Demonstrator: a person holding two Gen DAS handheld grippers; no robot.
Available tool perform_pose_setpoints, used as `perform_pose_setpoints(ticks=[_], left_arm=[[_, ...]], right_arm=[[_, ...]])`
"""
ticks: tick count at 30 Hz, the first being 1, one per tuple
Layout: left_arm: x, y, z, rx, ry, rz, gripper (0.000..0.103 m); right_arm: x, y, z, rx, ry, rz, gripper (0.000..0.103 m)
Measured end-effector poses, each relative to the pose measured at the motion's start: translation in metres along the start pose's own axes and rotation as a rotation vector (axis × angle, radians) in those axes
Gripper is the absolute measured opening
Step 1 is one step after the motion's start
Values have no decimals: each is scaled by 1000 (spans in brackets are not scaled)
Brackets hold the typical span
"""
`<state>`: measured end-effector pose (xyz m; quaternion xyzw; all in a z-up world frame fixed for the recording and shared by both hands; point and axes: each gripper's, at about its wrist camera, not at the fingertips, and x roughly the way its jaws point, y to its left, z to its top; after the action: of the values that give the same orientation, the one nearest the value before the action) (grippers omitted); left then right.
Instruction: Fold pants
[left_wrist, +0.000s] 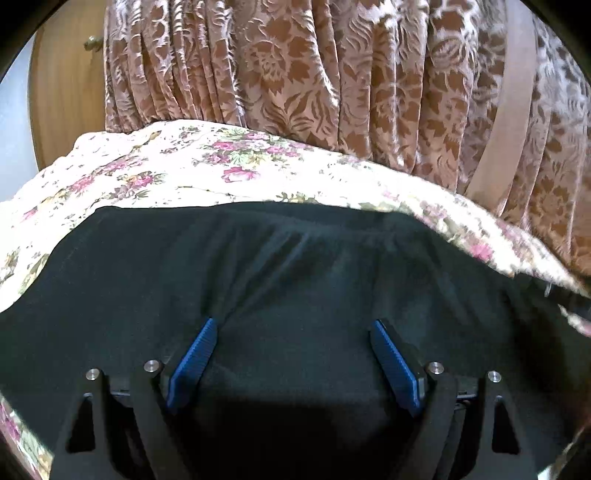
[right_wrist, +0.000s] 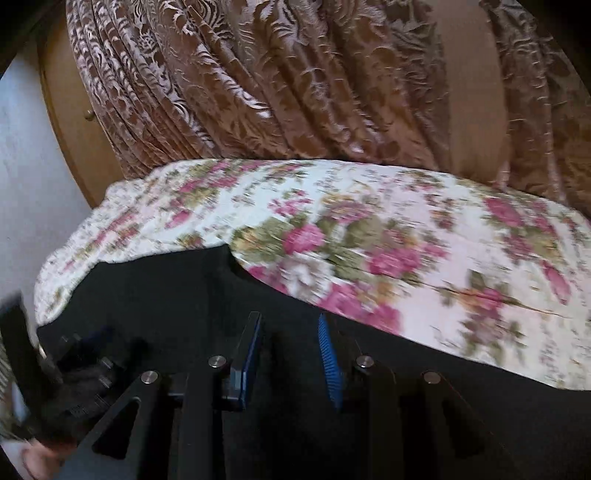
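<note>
My left gripper (left_wrist: 293, 326) points down at the black pants (left_wrist: 280, 266). Its two blue pads (left_wrist: 192, 363) stand wide apart, and nothing is pinched between them. The pants lie flat under this gripper and spread out to both sides of it. I can see soft wrinkles in the cloth just ahead of the pads. Past the far edge of the pants is the flowery blanket (left_wrist: 177, 166), white with pink roses. The pants rest on top of it. Behind the blanket hangs a brown curtain (left_wrist: 314, 66) with leaf shapes on it. Far off to the left of the curtain is a wooden door (left_wrist: 62, 85) with a small knob. My right gripper (right_wrist: 290, 326) also points down at the pants (right_wrist: 159, 295). Its jaws are only a little way apart, and there is just a narrow gap between the pads (right_wrist: 330, 365). No cloth is caught in that gap, so this gripper has let go and holds nothing. The pants lie below it and stretch away to its left and right. Here the blanket (right_wrist: 369, 236) is ahead and to the right, and it looks blurry. The curtain (right_wrist: 295, 81) is behind it again. Low on the left of my right gripper I can see my other gripper (right_wrist: 85, 373), dark and fuzzy, down on the pants. A bit of my hand (right_wrist: 37, 459) shows in the bottom left corner.
</note>
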<state>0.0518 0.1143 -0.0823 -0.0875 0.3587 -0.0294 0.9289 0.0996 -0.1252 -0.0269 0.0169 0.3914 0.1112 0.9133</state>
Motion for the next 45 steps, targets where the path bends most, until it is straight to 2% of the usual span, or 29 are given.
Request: perform_pose_setpoints(ticks=[3, 6, 10, 13, 15, 18, 20, 23, 28, 32, 35, 38, 40, 45], left_arm=[[-15, -7, 1, -36, -30, -41, 83], [-19, -32, 4, 24, -31, -72, 83], [-13, -70, 13, 152, -28, -73, 83], [0, -88, 23, 180, -5, -76, 85], [19, -95, 29, 170, 48, -73, 84], [46, -100, 25, 178, 131, -18, 84], [46, -100, 17, 181, 94, -23, 85], [42, -98, 13, 183, 85, -35, 87], [38, -94, 10, 173, 77, -48, 87], [39, -93, 9, 164, 75, -66, 89], [37, -91, 7, 155, 61, -78, 89], [35, -91, 6, 155, 54, -81, 89], [35, -91, 5, 155, 53, -81, 90], [34, -91, 4, 158, 44, -77, 90]], right_arm=[[-7, -11, -12, -23, 9, -68, 31], [-4, -23, -23, -18, 16, -123, 31], [2, -33, -33, 16, -9, -100, 32], [3, -33, -37, 15, -30, -85, 36], [2, -35, -38, 28, -36, -66, 36], [1, -41, -39, 59, -49, -28, 36], [0, -48, -39, 96, -56, 10, 36], [-11, -59, -41, 174, -86, 40, 36], [-51, -81, -54, 294, -110, -44, 36], [-79, -108, -71, 318, -120, -174, 36], [-91, -139, -89, 383, -101, -250, 36], [-100, -166, -110, 448, -82, -285, 36], [-111, -180, -121, 483, -102, -276, 36], [-133, -195, -130, 503, -114, -311, 36]])
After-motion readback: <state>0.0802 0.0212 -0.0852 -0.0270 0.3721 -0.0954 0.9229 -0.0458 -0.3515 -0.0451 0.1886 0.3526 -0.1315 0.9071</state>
